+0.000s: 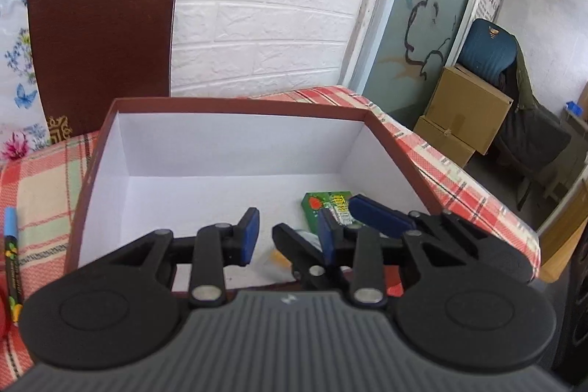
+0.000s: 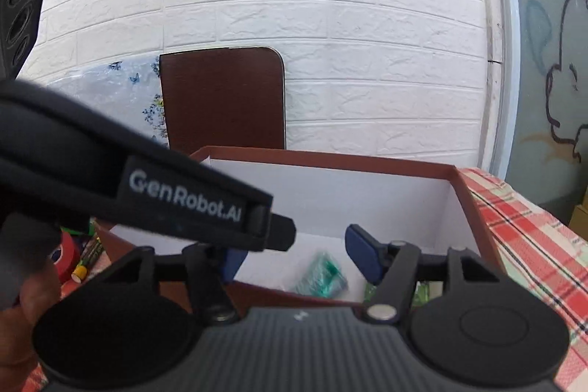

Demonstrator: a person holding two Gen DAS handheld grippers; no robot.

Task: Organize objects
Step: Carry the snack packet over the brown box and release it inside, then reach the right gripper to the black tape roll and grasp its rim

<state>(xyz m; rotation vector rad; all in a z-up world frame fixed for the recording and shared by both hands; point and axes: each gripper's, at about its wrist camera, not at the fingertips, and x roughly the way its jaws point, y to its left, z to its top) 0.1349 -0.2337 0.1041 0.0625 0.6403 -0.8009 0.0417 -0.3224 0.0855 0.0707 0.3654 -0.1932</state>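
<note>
A brown box with a white inside [image 1: 235, 149] stands on the checked tablecloth; it also shows in the right wrist view [image 2: 367, 186]. A green packet [image 1: 321, 210] lies on its floor at the right. My left gripper [image 1: 288, 236] is open and empty over the box's near edge. My right gripper [image 2: 297, 256] is open and empty above a clear green-tinted wrapper [image 2: 323, 276] in the box; its fingers [image 1: 378, 217] reach in beside my left one. The left gripper's body [image 2: 147, 186] crosses the right wrist view.
A blue-capped marker [image 1: 13, 256] lies on the cloth left of the box. A red tape roll [image 2: 66, 254] and markers [image 2: 86, 261] lie left of the box. A brown board [image 1: 99, 46] leans on the white wall. Cardboard boxes [image 1: 466, 112] stand beyond the table's right edge.
</note>
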